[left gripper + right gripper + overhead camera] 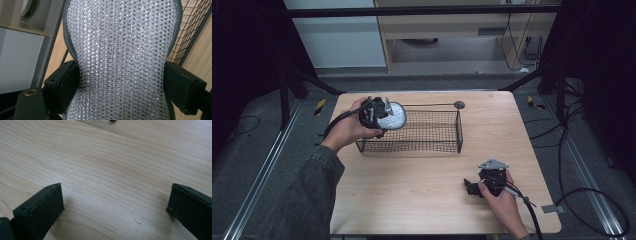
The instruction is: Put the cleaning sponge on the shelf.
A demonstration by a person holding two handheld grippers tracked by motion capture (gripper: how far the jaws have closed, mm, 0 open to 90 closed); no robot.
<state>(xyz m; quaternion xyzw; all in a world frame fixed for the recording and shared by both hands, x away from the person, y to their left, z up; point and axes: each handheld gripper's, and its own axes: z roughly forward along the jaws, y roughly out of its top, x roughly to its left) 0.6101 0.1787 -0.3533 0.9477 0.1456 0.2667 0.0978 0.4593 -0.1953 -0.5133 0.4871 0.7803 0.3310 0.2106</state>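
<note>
You clamped your left gripper [379,116] on the silver, oval, chain-mesh scrubber pad [392,118], at the black wire basket's [432,131] 9 o'clock end, likely for dropping in. Your right gripper [475,187] rested gaping, empty, at the wooden table's [412,190] 5 o'clock.

Overhead view; two close jaw-level views
</note>
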